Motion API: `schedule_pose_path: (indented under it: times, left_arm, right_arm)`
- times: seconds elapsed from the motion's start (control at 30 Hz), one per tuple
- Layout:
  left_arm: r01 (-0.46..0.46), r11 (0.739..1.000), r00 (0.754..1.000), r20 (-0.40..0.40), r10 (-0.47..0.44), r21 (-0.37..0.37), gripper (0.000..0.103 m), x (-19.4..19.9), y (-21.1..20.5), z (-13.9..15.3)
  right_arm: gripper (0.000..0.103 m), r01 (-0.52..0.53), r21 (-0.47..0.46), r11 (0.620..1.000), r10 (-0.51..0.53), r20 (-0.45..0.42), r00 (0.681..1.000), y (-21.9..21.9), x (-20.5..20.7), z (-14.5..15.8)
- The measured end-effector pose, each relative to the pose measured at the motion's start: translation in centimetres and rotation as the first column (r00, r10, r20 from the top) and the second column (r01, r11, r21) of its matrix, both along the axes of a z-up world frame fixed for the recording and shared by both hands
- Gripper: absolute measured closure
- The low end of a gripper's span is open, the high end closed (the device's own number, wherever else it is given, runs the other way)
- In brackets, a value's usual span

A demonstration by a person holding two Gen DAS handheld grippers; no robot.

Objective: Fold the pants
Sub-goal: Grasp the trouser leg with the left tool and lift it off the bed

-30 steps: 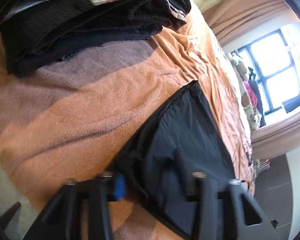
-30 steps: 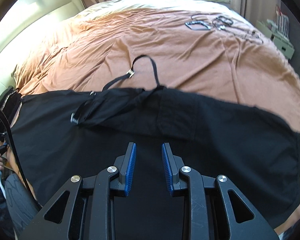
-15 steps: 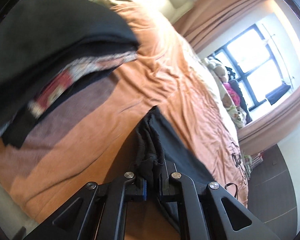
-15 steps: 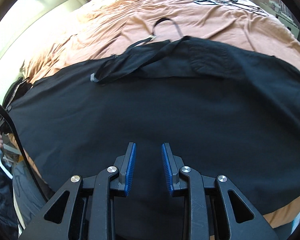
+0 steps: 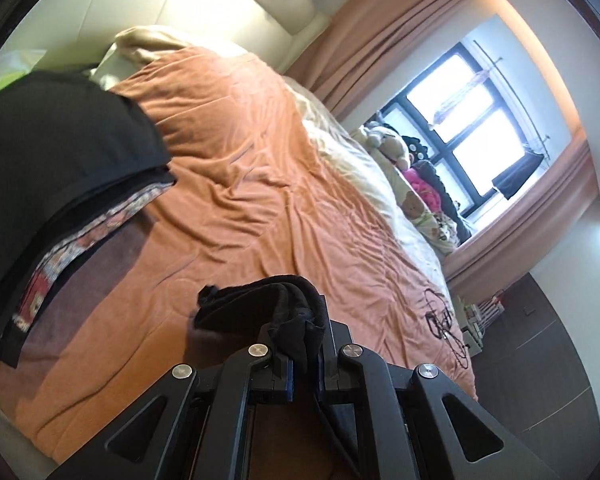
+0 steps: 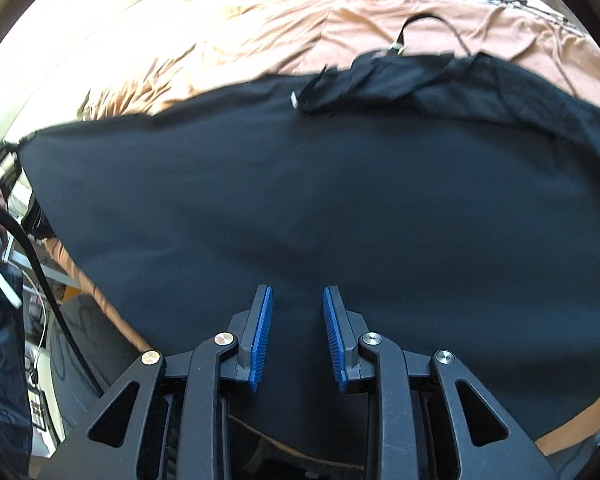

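left gripper (image 5: 304, 364) clamps bunched pants (image 5: 284, 304) | right gripper (image 6: 298, 334) fingers apart, empty, above spread pants (image 6: 300, 208) | bed (image 5: 260, 184)

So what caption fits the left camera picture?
Left gripper pinching bunched black pants above an orange bed.

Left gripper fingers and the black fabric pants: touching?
Touching. The left wrist view shows the left gripper shut on a bunched fold of the black fabric pants, fabric pinched between the blue-padded fingers.
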State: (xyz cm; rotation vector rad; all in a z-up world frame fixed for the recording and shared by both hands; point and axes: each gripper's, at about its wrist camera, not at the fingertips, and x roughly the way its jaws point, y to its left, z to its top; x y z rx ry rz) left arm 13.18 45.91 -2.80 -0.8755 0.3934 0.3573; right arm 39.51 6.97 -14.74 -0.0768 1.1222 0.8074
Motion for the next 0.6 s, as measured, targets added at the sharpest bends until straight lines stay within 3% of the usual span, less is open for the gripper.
schedule_pose_path:
  times: [0.33, 0.6]
  left_arm:
    - [0.048, 0.997, 0.997, 0.053, -0.052, 0.066, 0.095, 1.3, -2.2, 3.5]
    - [0.081, 0.992, 0.992, 0.085, -0.089, 0.097, 0.095, 1.8, -3.3, 5.9]
  right_arm:
    - [0.079, -0.079, -0.006, 0.997, 0.079, -0.015, 0.997, -0.2, -2.5, 0.0]
    - [0.079, -0.015, 0.018, 1.0, 0.015, -0.027, 1.0, 0.7, 1.8, -0.2]
